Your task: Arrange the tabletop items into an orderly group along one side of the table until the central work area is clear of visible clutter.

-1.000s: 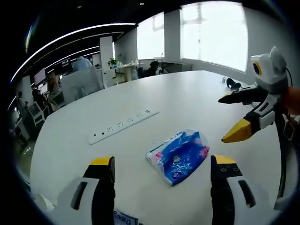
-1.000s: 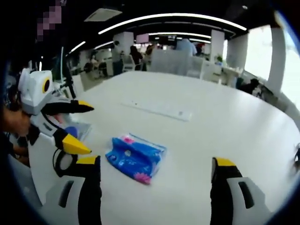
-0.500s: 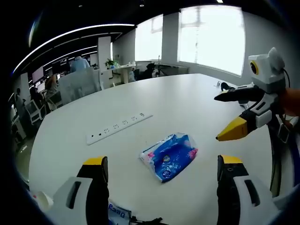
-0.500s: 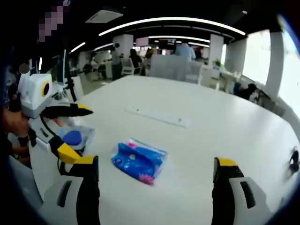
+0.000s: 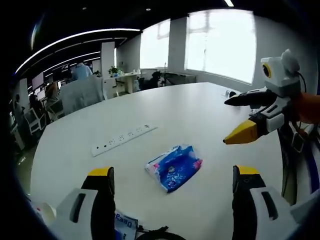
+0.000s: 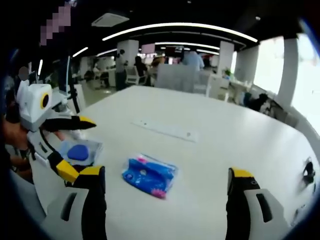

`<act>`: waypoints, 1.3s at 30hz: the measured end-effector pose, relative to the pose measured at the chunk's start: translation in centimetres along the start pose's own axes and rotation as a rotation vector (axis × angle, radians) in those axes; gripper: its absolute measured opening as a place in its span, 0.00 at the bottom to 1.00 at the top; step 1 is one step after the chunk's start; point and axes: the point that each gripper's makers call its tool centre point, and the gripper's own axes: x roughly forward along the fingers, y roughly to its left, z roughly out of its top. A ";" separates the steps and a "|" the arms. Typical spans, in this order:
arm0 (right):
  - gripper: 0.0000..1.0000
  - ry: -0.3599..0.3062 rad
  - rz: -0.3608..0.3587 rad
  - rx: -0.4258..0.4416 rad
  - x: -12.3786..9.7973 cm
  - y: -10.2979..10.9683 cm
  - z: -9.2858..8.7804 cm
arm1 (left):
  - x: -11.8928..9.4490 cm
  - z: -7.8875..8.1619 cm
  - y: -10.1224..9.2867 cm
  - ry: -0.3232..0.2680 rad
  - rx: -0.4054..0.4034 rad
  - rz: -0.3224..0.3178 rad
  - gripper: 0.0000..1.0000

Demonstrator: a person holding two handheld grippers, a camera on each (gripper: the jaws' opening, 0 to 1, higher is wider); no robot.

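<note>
Left gripper view: the left gripper (image 5: 172, 182) has its two yellow-tipped jaws spread wide apart with nothing between them, held above the white table (image 5: 200, 110). Just beyond the jaws, roughly midway between them, lies the tissue pack (image 5: 173, 167), a soft blue plastic packet with pink flower marks and a round label, flat on the table. Beyond the tissue pack and to its left lies one long white power strip (image 5: 123, 139), well apart from it. To the right of the tissue pack the right gripper (image 5: 235, 119) hangs over the table, its jaws parted and bare.

In the right gripper view, the right gripper (image 6: 165, 181) again shows its jaws released and wide. The tissue pack (image 6: 149, 175) lies just ahead of them. Left of the tissue pack sits one clear packet with a blue round piece inside (image 6: 80, 151); the left gripper (image 6: 74, 145) straddles it with parted jaws. The power strip (image 6: 165, 130) lies beyond the tissue pack.
</note>
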 end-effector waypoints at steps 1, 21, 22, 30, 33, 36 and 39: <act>1.00 -0.002 -0.002 -0.002 -0.1 0.1 0.1 | -0.2 0.2 0.0 -0.012 -0.013 -0.002 0.98; 1.00 -0.037 -0.031 -0.010 -1.1 3.4 2.7 | -5.6 1.4 1.0 -0.093 0.006 -0.007 0.95; 1.00 -0.037 -0.030 -0.012 -1.2 3.5 2.8 | -5.9 1.4 1.1 -0.094 0.003 -0.004 0.95; 0.99 -0.038 -0.014 -0.048 -0.8 5.2 3.6 | -8.5 0.9 3.0 -0.111 -0.043 0.039 0.95; 0.98 -0.040 -0.004 -0.063 -0.7 5.9 4.0 | -9.4 0.6 3.5 -0.125 -0.075 0.050 0.94; 0.98 -0.039 0.007 -0.088 -0.5 6.5 4.3 | -10.0 0.1 4.0 -0.129 -0.077 0.067 0.94; 0.98 -0.042 0.011 -0.096 -0.3 6.9 4.8 | -10.2 -0.6 4.3 -0.125 -0.094 0.076 0.94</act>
